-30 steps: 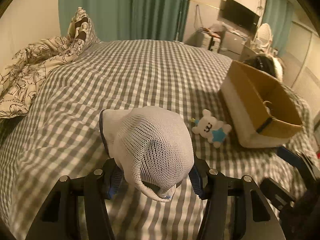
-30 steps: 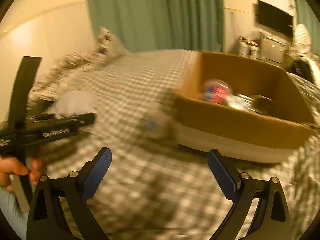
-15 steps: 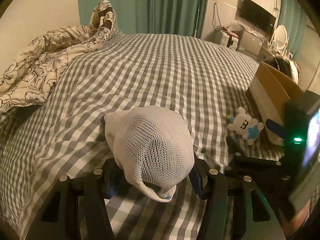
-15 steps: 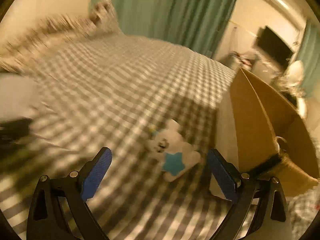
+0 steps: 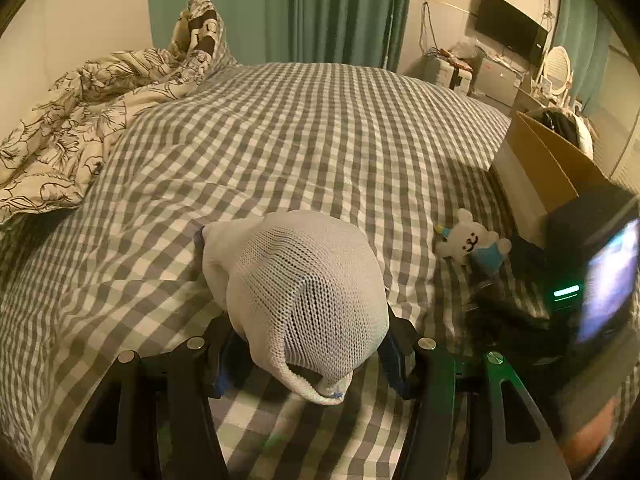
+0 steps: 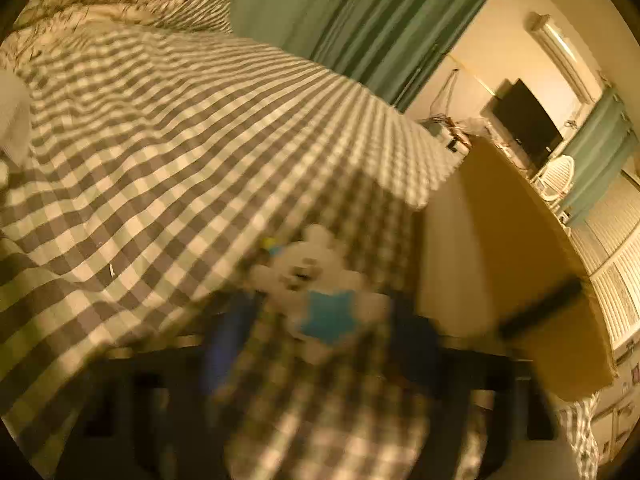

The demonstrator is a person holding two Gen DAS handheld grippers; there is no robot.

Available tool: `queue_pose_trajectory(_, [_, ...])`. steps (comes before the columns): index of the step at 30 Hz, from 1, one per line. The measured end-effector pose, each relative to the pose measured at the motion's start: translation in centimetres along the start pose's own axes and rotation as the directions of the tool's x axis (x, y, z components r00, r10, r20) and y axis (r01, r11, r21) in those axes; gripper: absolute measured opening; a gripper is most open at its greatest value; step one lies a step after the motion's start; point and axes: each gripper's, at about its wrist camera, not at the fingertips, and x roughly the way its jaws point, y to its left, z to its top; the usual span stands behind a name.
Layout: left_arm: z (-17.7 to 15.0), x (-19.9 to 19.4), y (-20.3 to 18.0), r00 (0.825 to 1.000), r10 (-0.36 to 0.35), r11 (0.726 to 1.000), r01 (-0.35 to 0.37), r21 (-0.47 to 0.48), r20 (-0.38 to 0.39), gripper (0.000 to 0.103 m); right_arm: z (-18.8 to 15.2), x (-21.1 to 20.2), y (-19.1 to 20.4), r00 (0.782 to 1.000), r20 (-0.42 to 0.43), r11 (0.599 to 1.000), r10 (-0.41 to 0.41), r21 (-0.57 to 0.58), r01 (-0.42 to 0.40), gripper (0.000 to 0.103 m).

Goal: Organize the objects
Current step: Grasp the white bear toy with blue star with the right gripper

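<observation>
My left gripper (image 5: 308,354) is shut on a white mesh bag (image 5: 304,284) and holds it just above the checked bedsheet. A small white bear toy (image 5: 468,242) with a blue star lies on the sheet to the right, beside a cardboard box (image 5: 544,176). In the right wrist view the bear (image 6: 316,292) lies between my right gripper's (image 6: 320,344) blurred blue fingers, which stand apart on either side of it. The box (image 6: 516,264) is right of it. The right gripper's body also shows at the right edge of the left wrist view (image 5: 592,280).
A grey-and-white checked bedsheet (image 5: 300,132) covers the bed. A crumpled floral duvet (image 5: 80,116) lies at the far left. Green curtains (image 5: 320,8), a TV (image 5: 508,26) and a cluttered desk stand beyond the bed.
My right gripper swung from facing the box down to the bear toy and closed in around it. My left gripper kept hold of the mesh bag and turned slightly left.
</observation>
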Motion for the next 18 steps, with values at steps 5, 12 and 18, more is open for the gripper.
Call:
queue_pose_trajectory(5, [-0.1,0.2,-0.5,1.0,-0.002,1.0,0.002,0.012,-0.005,0.059,-1.3,-1.9,-3.2,0.976,-0.002,0.968,0.218,0.129,-0.216,0.04])
queue_pose_trajectory(12, [-0.4,-1.2,-1.7,1.0,-0.002,1.0,0.001,0.024,0.029,0.059,-4.0,-6.5,-5.0,0.939,0.056,0.926,0.34,0.154,-0.344,0.013])
queue_pose_trajectory(18, [-0.6,-2.0,-4.2,0.999,-0.015,0.996,0.013,0.09,0.028,0.059,-5.8,-7.9,-6.4,0.905,0.039,0.892,0.423,0.158,-0.423,0.001])
